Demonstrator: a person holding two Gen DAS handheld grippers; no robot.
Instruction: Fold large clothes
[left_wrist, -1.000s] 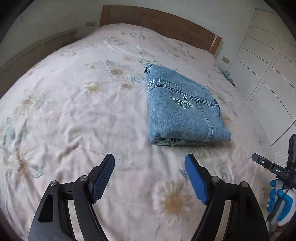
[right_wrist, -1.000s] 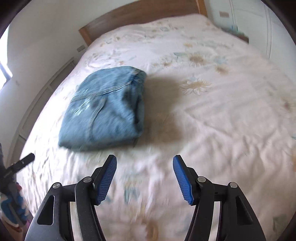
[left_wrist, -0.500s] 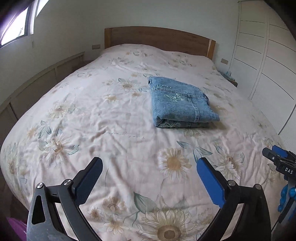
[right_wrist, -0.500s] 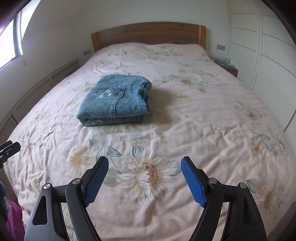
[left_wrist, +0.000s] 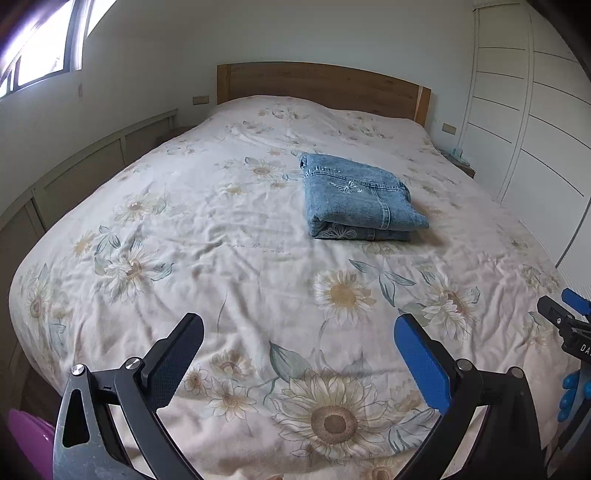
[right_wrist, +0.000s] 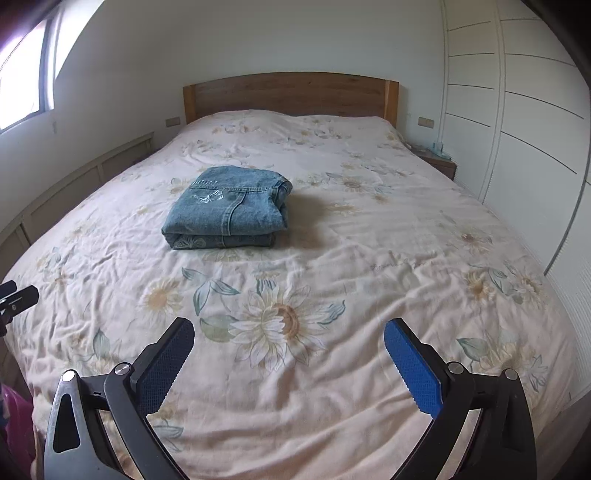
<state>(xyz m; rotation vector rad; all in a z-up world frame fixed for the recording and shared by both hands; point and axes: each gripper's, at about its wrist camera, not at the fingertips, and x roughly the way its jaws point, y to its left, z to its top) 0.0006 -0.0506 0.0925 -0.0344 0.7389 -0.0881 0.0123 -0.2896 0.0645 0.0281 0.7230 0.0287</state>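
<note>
A folded blue denim garment (left_wrist: 356, 197) with a white butterfly embroidery lies in a neat stack in the middle of the bed; it also shows in the right wrist view (right_wrist: 229, 208). My left gripper (left_wrist: 299, 347) is open and empty, held above the foot of the bed, far back from the garment. My right gripper (right_wrist: 290, 349) is open and empty too, also above the foot end. The tip of the right gripper shows at the right edge of the left wrist view (left_wrist: 565, 321).
The bed has a cream floral cover (left_wrist: 221, 240) and a wooden headboard (right_wrist: 291, 94). White wardrobe doors (right_wrist: 517, 110) stand on the right. A low panelled ledge (left_wrist: 92, 166) runs along the left wall. A nightstand (right_wrist: 437, 158) sits by the headboard. A purple object (left_wrist: 26, 435) is at lower left.
Both grippers have pulled back and up from the folded garment toward the foot of the bed, and their jaws have opened wider. The garment has stayed in place.
</note>
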